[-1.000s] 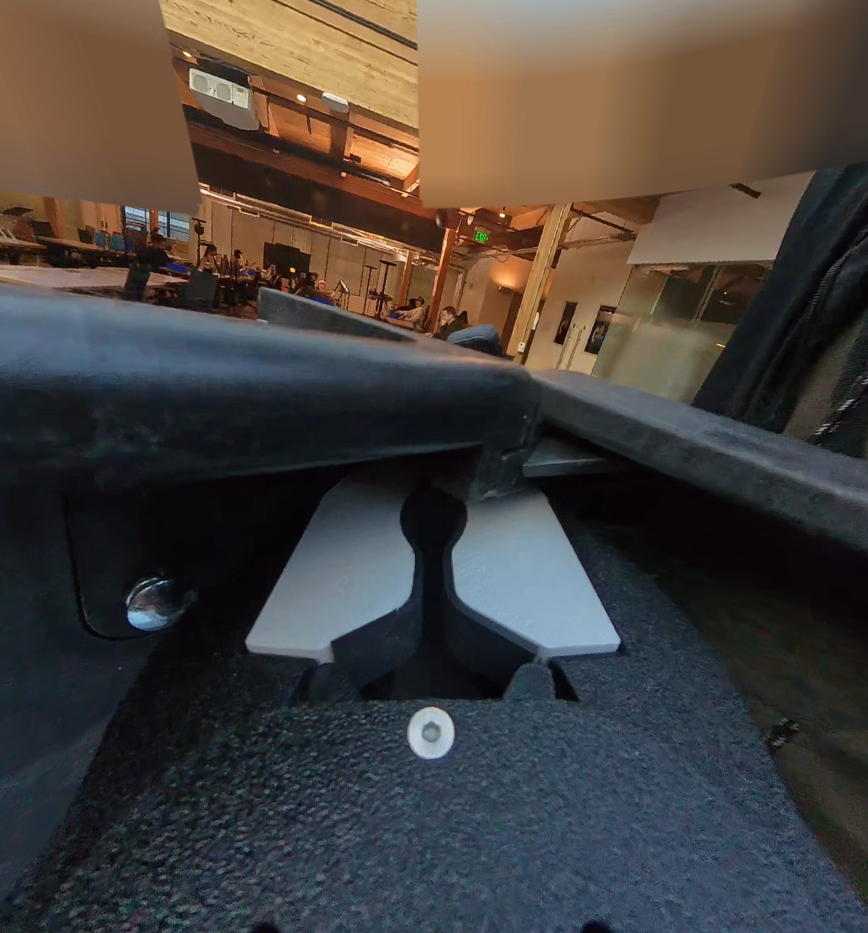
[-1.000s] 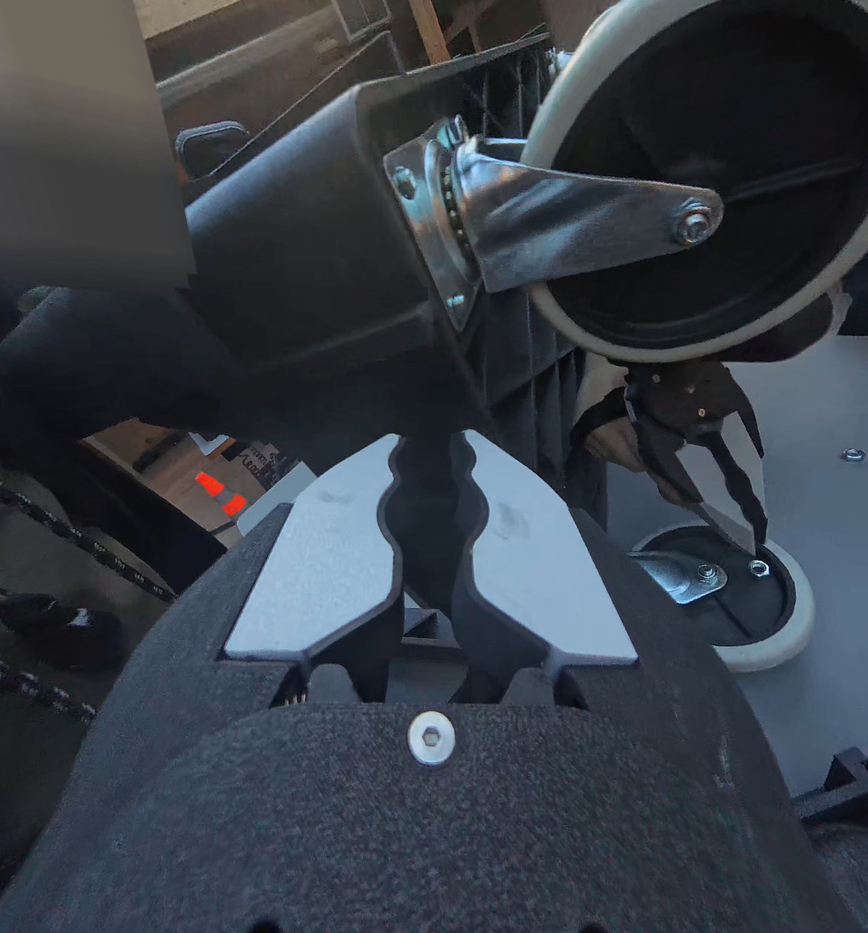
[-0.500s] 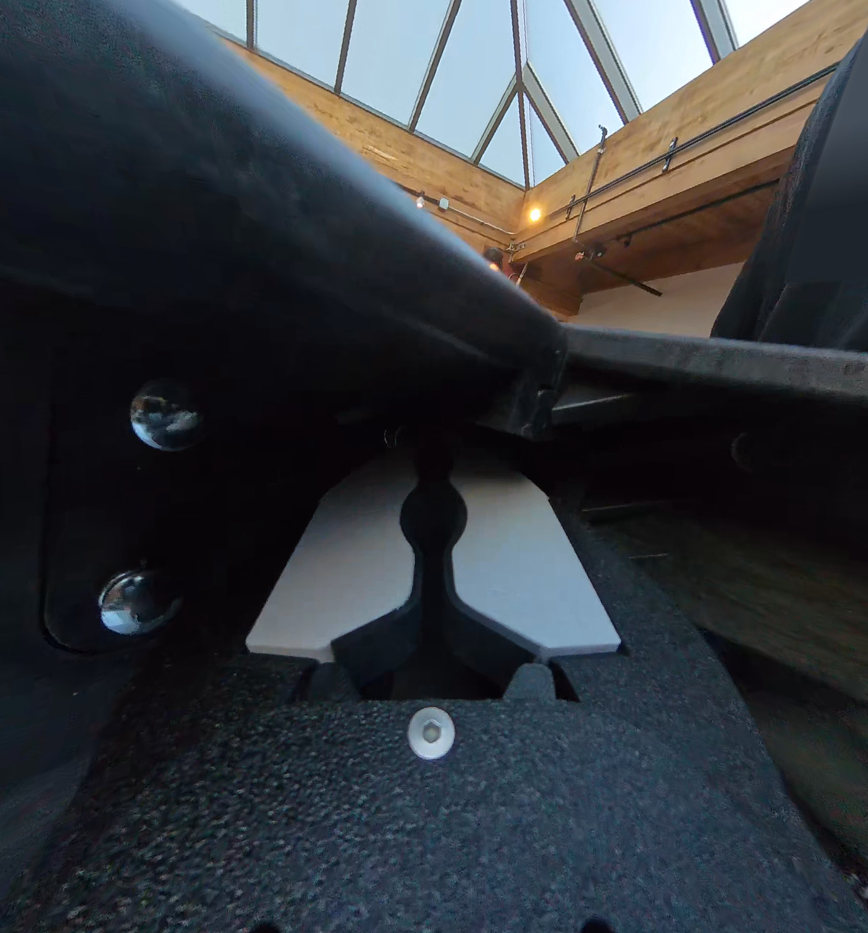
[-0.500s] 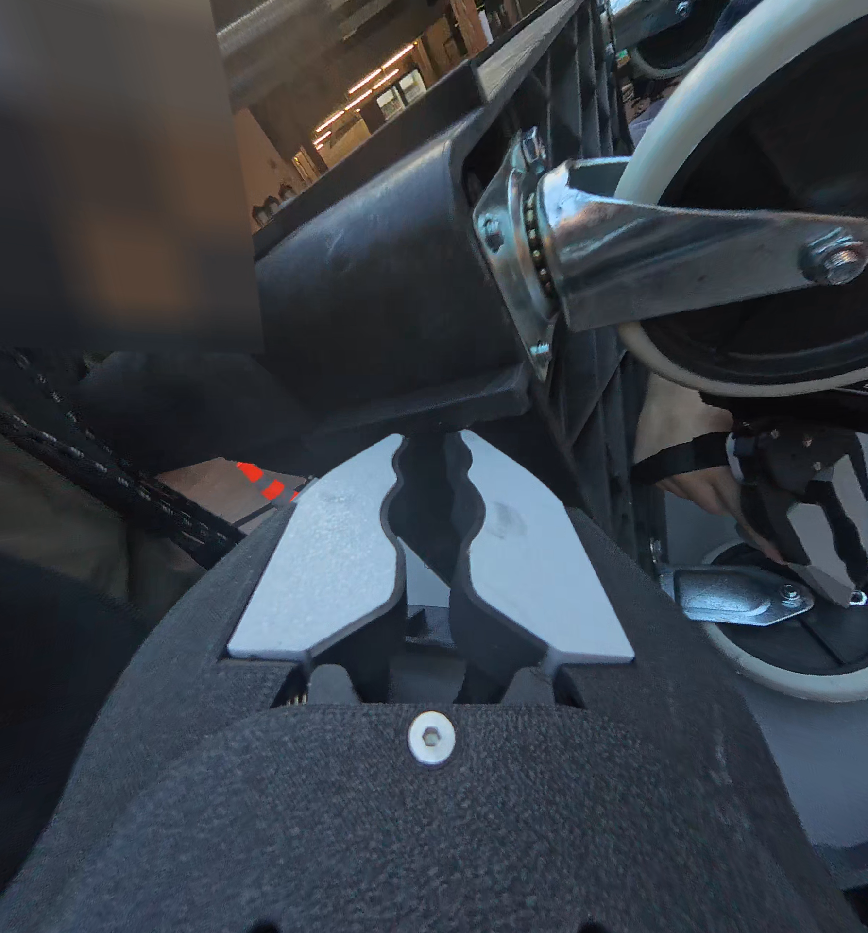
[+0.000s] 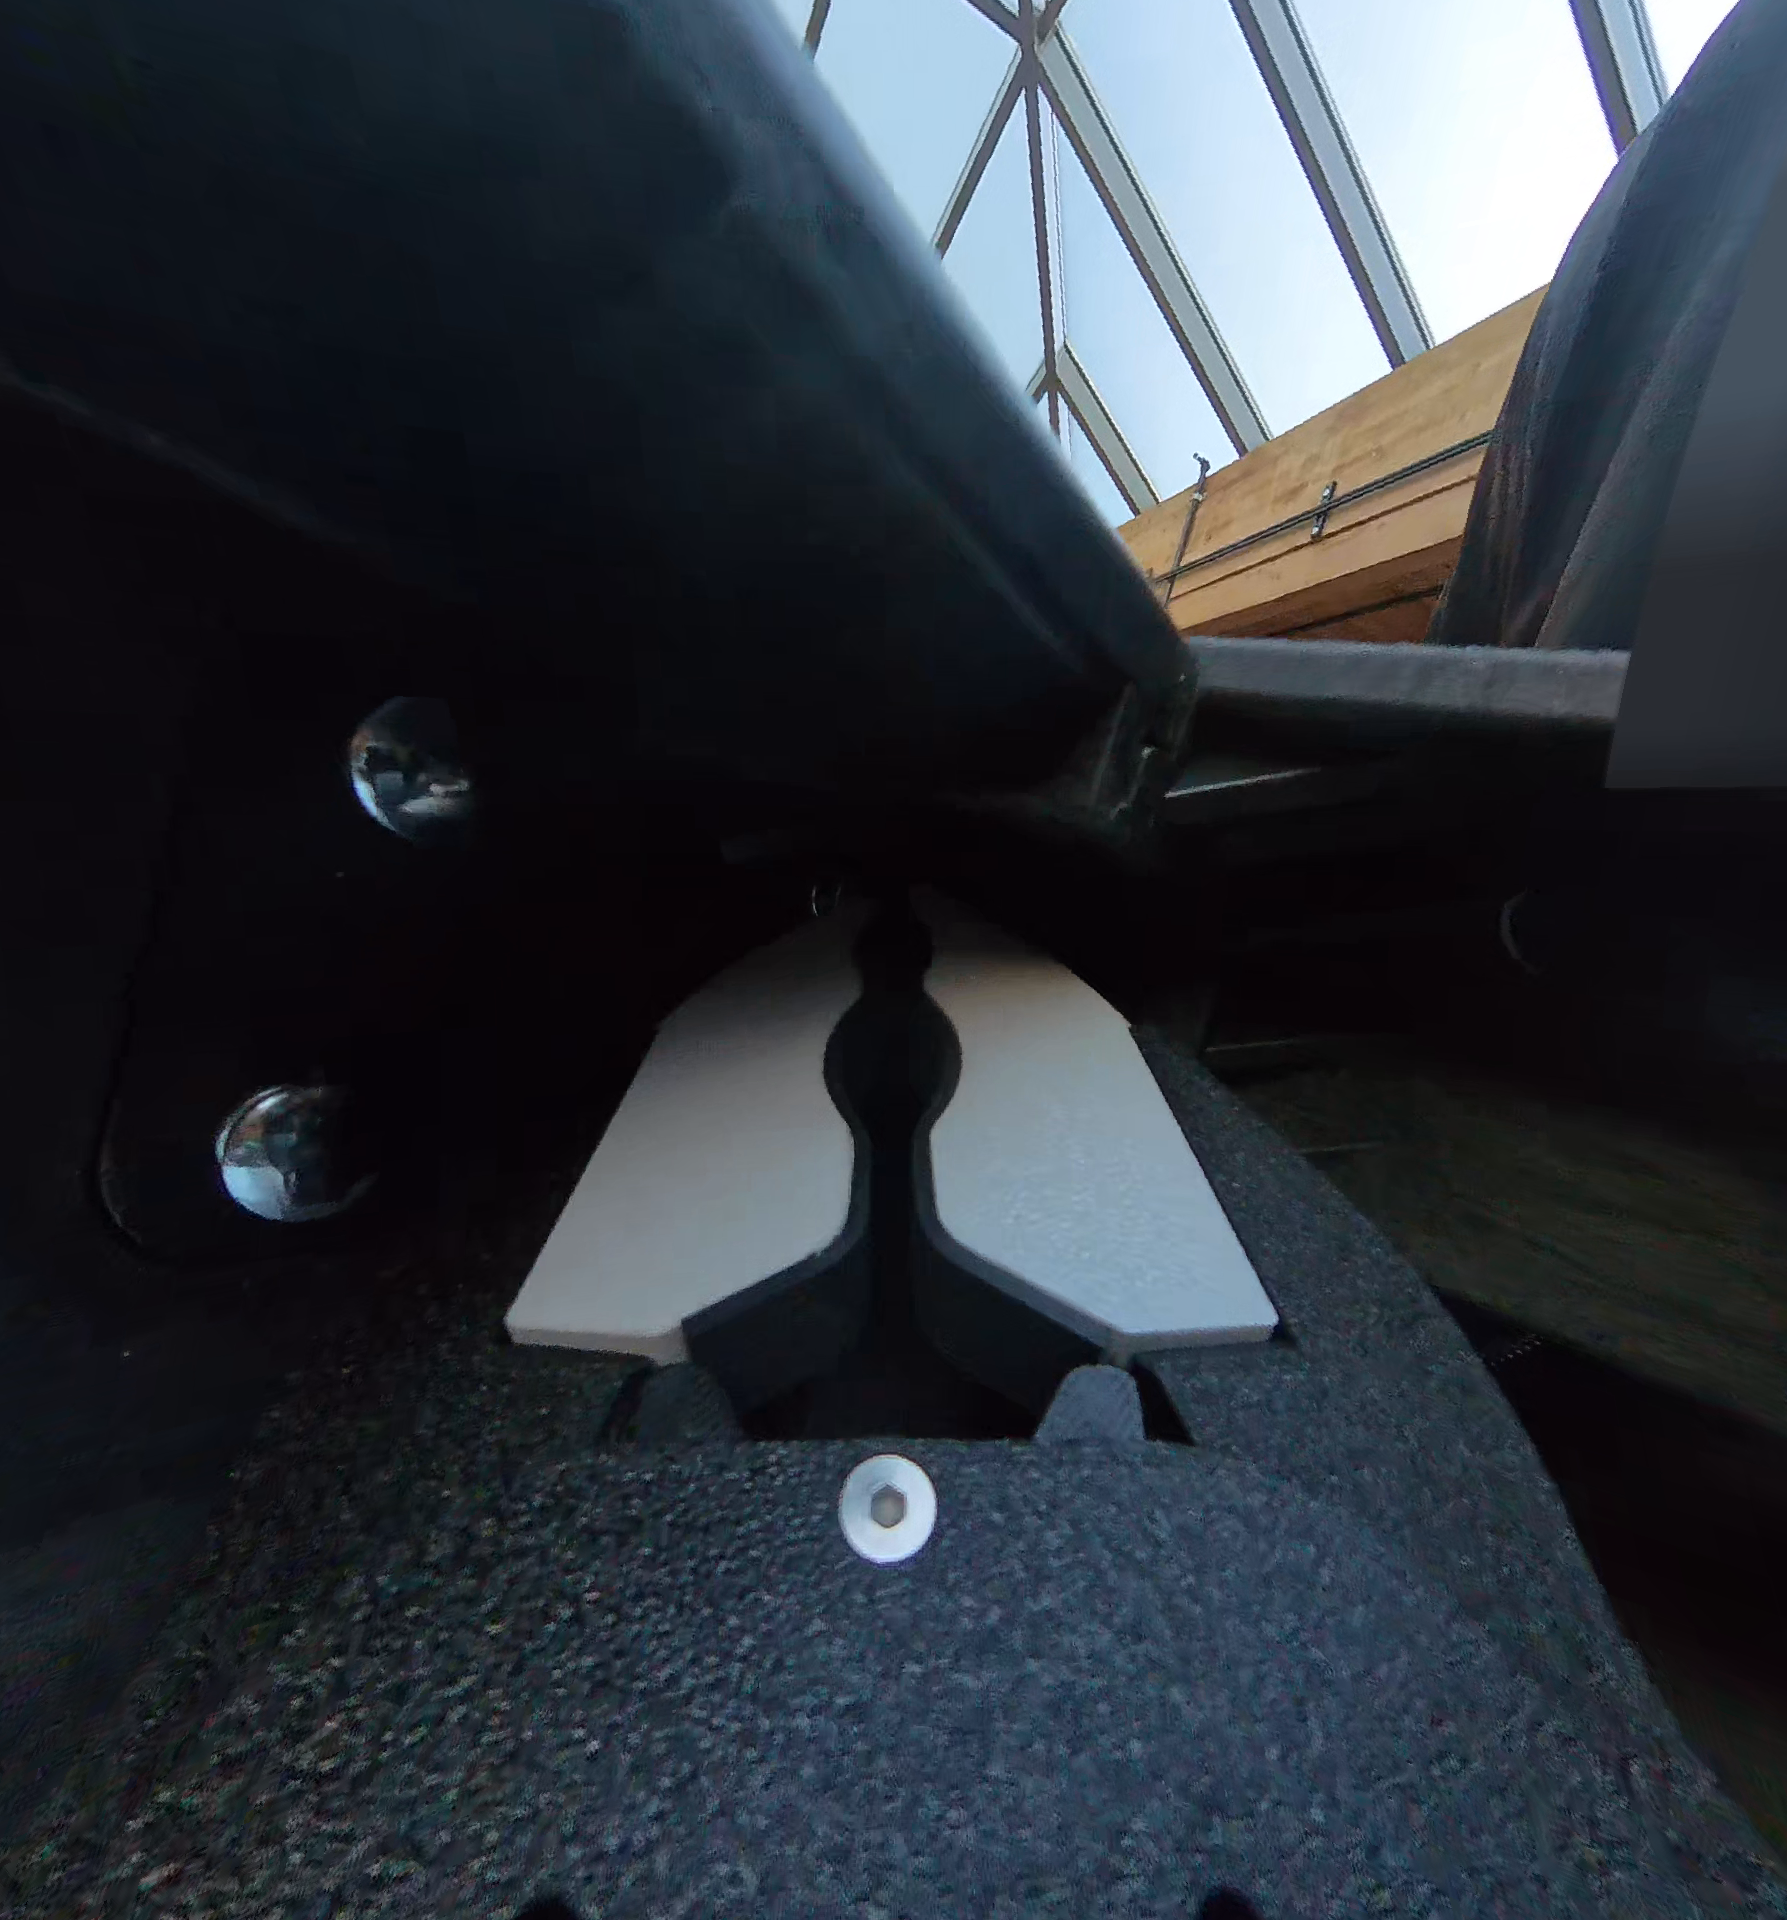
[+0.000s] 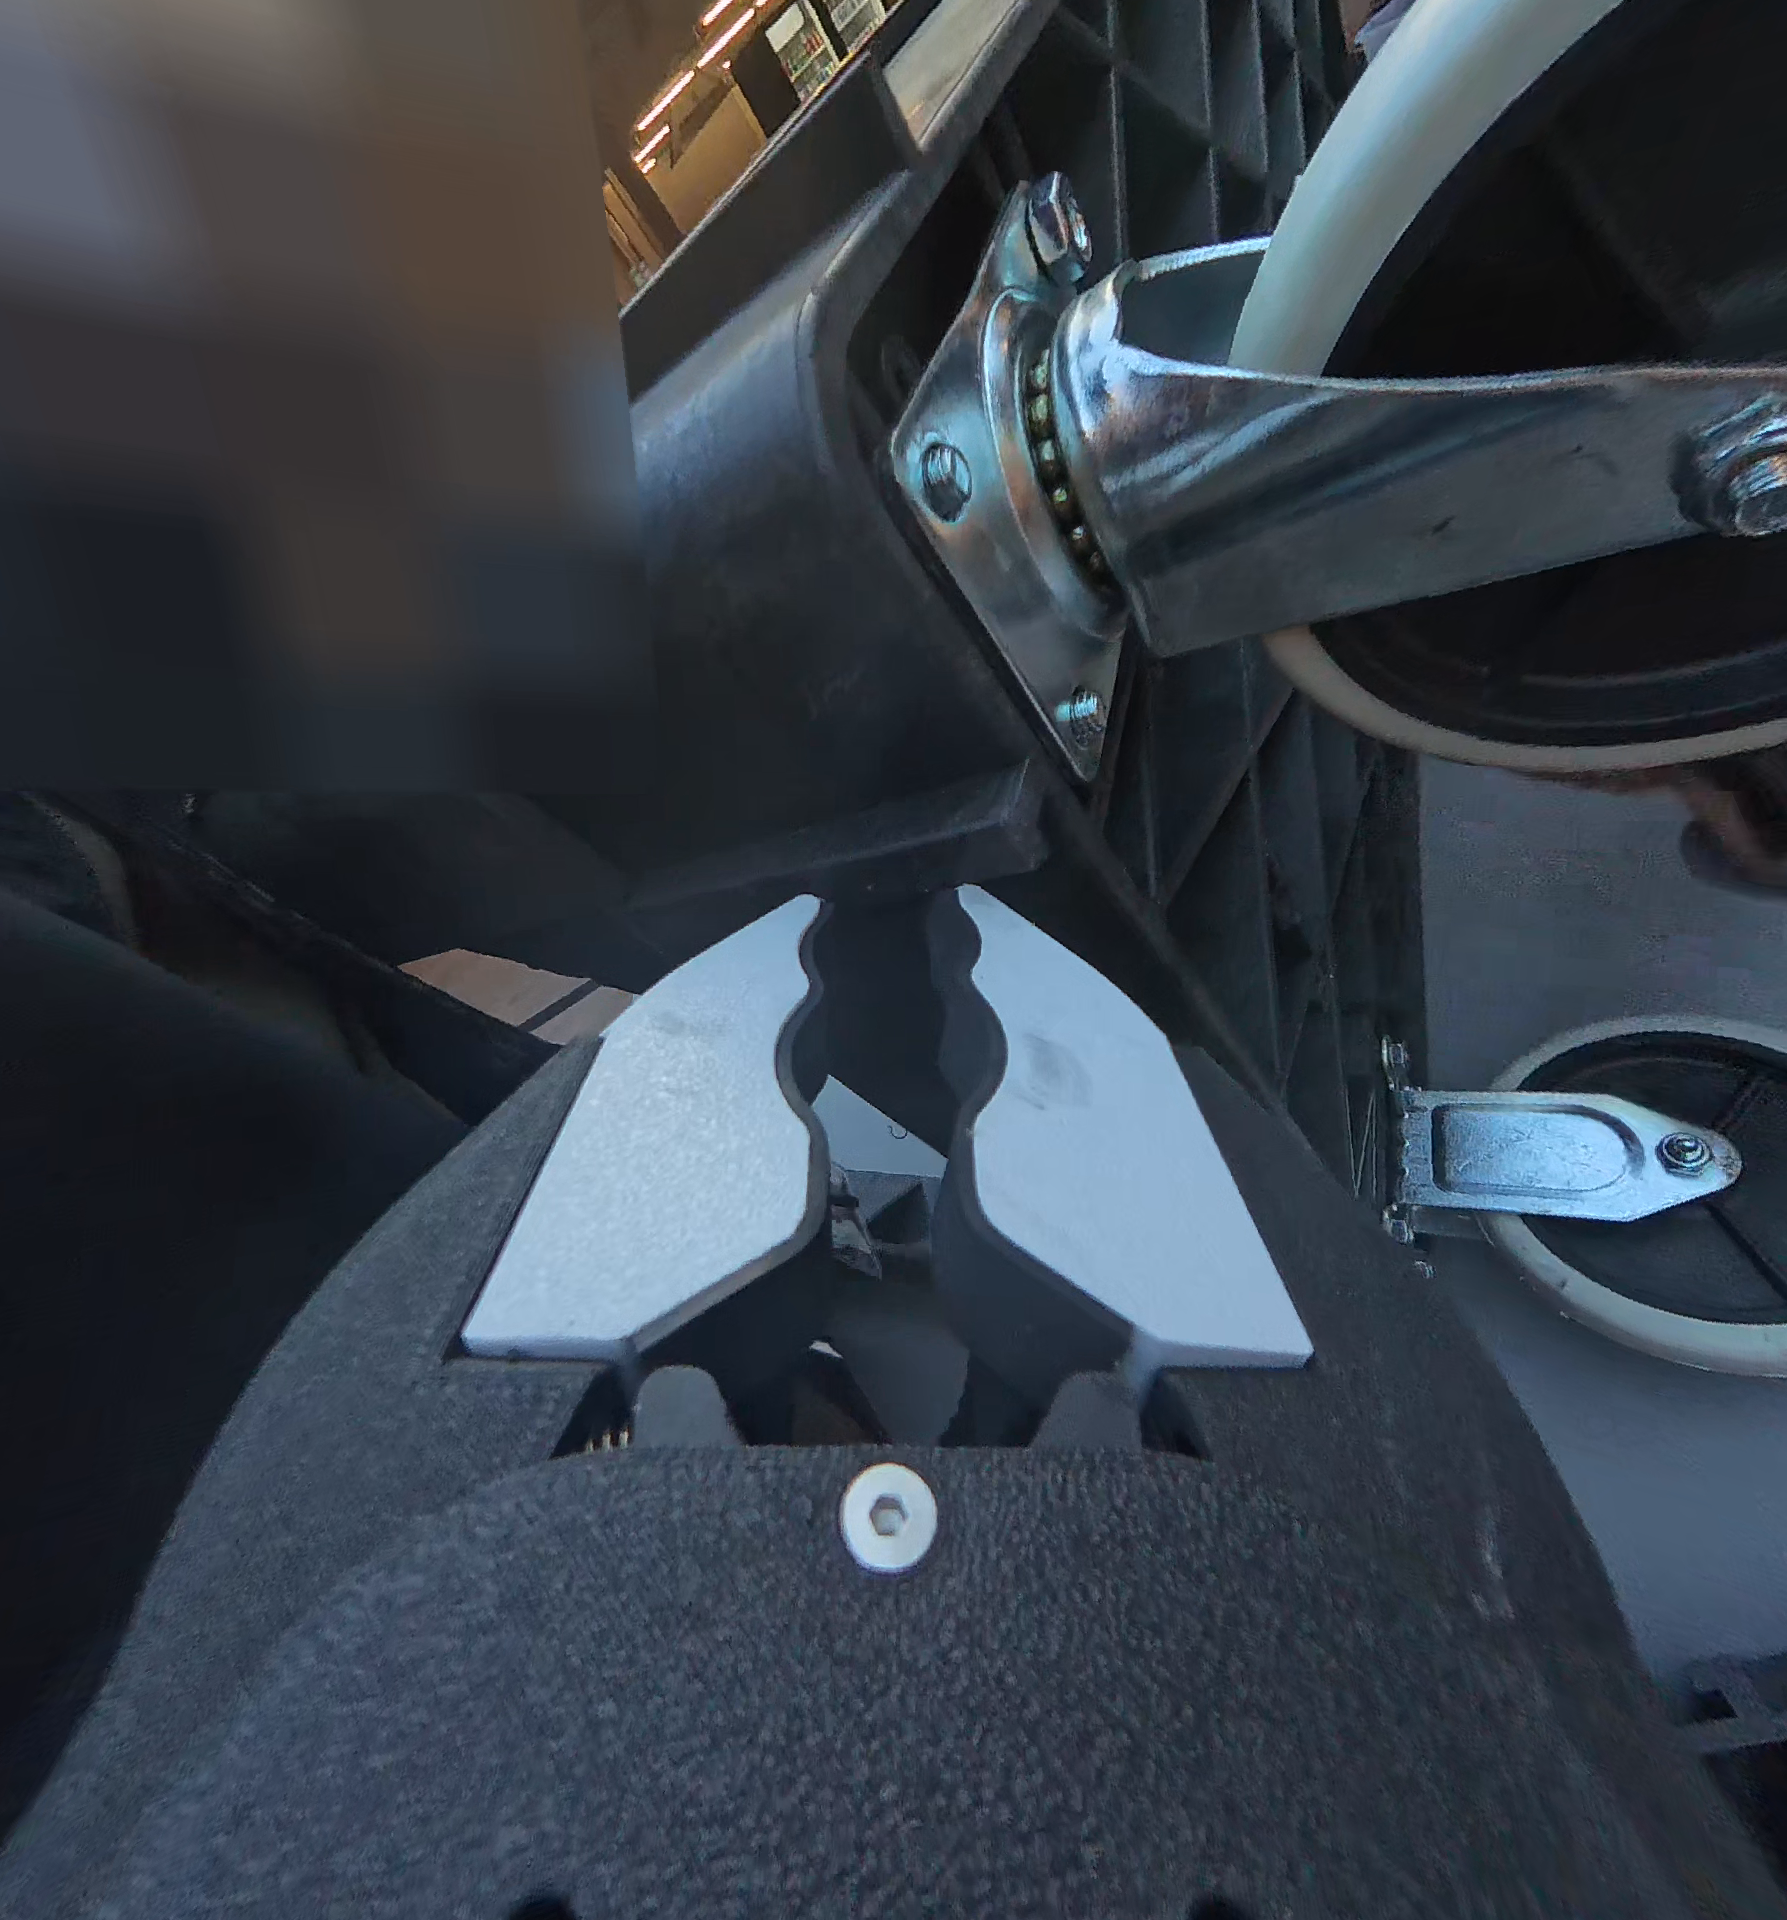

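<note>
A black plastic wheeled platform (image 6: pixel 816 540) is held tipped up, with its ribbed underside (image 6: pixel 1232 779) towards the right wrist view. My right gripper (image 6: pixel 884 914) is shut on the platform's lower rim, with a black rib between its fingers. A white-tyred caster (image 6: pixel 1315 208) on a steel fork (image 6: pixel 1388 499) hangs just above and to its right. My left gripper (image 5: pixel 894 920) is shut on the platform (image 5: pixel 556 416) under its edge, and its fingertips are hidden in shadow. Two shiny bolt heads (image 5: pixel 411 769) sit to its left.
A second caster (image 6: pixel 1689 1195) lies low at the right over a grey surface (image 6: pixel 1647 1538). A person's dark clothing (image 6: pixel 141 1195) fills the left side and shows at the right in the left wrist view (image 5: pixel 1595 364). A skylight (image 5: pixel 1232 208) and a wooden beam (image 5: pixel 1336 520) are overhead. Spacing between my two grippers at the tips: around 6 cm.
The platform has tipped up further. The left view swung from the room to the skylight. The upper caster came nearer in the right view, and the hand by the lower caster is gone.
</note>
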`<state>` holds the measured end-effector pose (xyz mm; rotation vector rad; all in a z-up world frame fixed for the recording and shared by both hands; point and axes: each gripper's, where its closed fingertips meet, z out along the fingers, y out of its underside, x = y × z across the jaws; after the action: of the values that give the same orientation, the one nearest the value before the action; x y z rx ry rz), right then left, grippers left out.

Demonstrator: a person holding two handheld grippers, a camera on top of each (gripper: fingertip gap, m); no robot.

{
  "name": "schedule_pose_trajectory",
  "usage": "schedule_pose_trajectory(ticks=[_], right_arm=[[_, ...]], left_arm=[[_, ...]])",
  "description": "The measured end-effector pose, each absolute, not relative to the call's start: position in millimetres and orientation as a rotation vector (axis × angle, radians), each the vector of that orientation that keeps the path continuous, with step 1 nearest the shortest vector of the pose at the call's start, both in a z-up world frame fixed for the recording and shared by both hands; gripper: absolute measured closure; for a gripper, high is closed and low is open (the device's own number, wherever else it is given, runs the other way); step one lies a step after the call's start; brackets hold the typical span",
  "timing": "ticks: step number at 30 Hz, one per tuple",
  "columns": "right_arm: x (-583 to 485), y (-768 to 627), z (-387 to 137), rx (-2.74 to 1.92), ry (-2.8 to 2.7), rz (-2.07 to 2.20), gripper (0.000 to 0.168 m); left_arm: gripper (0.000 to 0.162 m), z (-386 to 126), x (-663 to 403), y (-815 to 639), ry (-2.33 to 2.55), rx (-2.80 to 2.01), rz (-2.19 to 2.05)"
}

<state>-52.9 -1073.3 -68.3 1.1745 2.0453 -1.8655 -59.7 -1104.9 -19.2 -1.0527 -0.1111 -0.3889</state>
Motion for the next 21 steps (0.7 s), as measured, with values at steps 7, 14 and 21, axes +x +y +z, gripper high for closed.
schedule_pose_trajectory(ticks=[7,14,21], right_arm=[[-52,-1074,-68,1.168,2.013,-1.839,0.147],[-51,-1075,-68,1.144,1.997,-1.817,0.147],[-52,-1075,-69,1.131,1.985,-1.810,0.147]], left_arm=[[0.162,-26,-70,-1109,-0.157,-1.052,-0.358],[0.156,-26,-60,-1108,-0.103,-1.066,-0.345],[0.153,-22,-66,-1105,-0.120,-1.072,-0.305]])
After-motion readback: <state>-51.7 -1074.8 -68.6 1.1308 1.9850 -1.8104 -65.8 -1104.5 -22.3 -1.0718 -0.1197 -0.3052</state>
